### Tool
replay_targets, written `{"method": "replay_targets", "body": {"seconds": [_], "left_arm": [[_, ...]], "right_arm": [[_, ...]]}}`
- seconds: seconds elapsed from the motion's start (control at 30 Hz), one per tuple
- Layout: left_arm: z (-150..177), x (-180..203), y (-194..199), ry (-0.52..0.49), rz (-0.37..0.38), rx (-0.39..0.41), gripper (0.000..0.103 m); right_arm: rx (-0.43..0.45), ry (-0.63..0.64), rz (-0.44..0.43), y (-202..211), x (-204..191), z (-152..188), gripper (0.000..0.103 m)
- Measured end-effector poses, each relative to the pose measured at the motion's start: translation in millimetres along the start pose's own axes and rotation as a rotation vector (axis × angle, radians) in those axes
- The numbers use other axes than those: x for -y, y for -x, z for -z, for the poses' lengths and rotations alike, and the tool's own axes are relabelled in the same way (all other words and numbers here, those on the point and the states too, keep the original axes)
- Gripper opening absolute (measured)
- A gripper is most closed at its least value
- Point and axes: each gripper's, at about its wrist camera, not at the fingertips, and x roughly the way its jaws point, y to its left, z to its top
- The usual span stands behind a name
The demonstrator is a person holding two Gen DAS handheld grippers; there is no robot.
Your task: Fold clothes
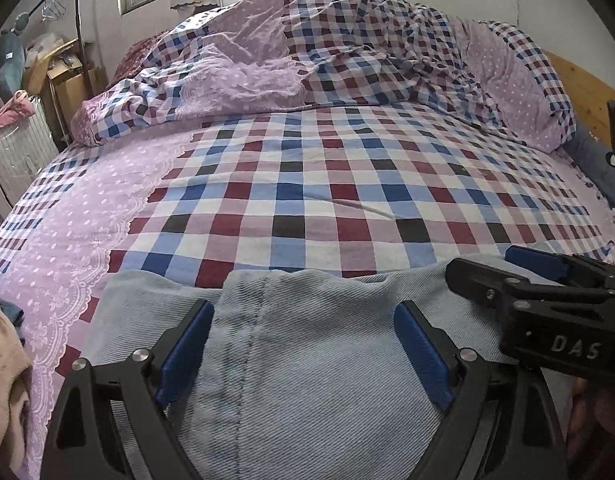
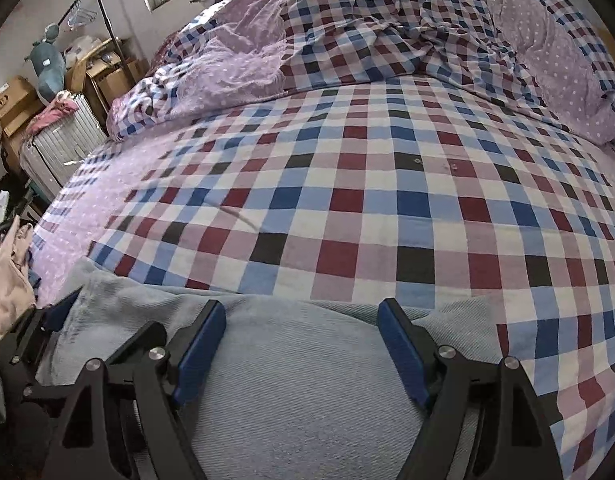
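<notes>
**Both grippers spread over the denim at the bed's near edge**

I see the pale blue denim garment (image 1: 307, 360) lying flat on the near edge of the checked red, blue and white bedsheet (image 1: 327, 184), a stitched seam running down its middle in my left view; my left gripper (image 1: 303, 356) hangs over it with its blue-padded jaws spread wide, cloth showing between them and nothing pinched; my right gripper (image 2: 303, 352) sits just beside it, jaws likewise wide apart above the same fabric; whether the pads touch the cloth I cannot tell; the rumpled checked and lilac dotted duvet (image 1: 327, 52) is heaped at the far end; a peach-coloured garment (image 1: 3, 360) lies at the left edge; a ribbed silver suitcase (image 2: 63, 148) stands beside the bed.
</notes>
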Motion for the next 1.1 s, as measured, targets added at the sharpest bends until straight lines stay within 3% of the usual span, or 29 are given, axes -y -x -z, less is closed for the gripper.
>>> {"method": "replay_targets", "body": {"seconds": [0.1,0.27,0.37,0.5,1.1], "left_arm": [[0,-2,0,-0.002,0.008,0.008,0.094],[-1,-6,1,0.007,0.022,0.008,0.094],[-1,-5,3,0.008,0.016,0.01,0.094],[1,-3,4,0.008,0.007,0.011,0.094],[0,-1,-2,-0.007,-0.007,0.008,0.095]], "right_arm": [[0.019,-0.014,0.003,15,2,4,0.082],[0.169,-0.032,-0.035,71,6,37,0.082],[0.226,0.078,0.05,92,-8,69,0.082],[0.244,0.182,0.095,94,-23,98,0.082],[0.302,0.188,0.097,86,-21,109,0.082]]}}
